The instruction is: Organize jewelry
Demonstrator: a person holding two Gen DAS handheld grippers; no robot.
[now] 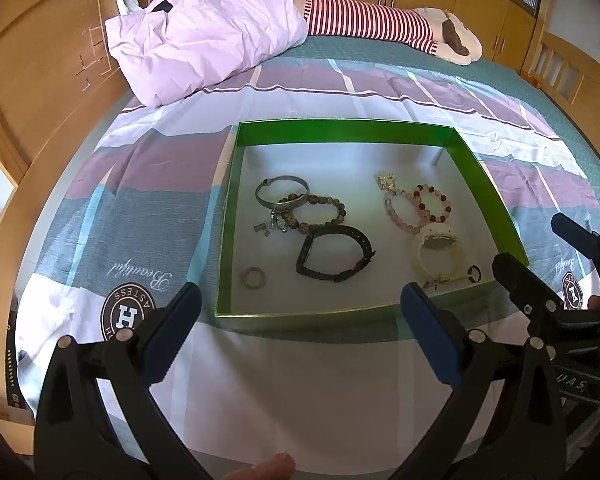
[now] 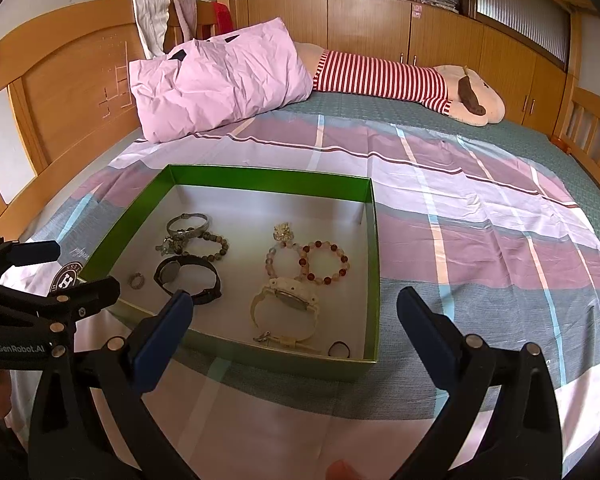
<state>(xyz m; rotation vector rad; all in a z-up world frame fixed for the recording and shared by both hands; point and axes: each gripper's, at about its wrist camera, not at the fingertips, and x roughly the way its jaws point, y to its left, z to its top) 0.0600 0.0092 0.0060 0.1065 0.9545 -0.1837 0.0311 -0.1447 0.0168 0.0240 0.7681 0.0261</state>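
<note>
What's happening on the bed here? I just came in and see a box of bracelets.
A person holds a claw in each hand over a green tray on the bed. Both the left claw and right claw are open and empty. Bracelets, watches and rings lie loose in the tray, including a black watch and white watch.

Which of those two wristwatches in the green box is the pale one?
The cream watch on the right, below the pink beads; the black watch lies left.

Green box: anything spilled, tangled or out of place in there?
Nothing spilled: all jewelry lies inside the green box. One oddity: the silver bangle overlaps the brown bead bracelet, with a charm piece bunched against them, so that cluster looks tangled. Both tools, left tool and right tool, are open and empty.
</note>
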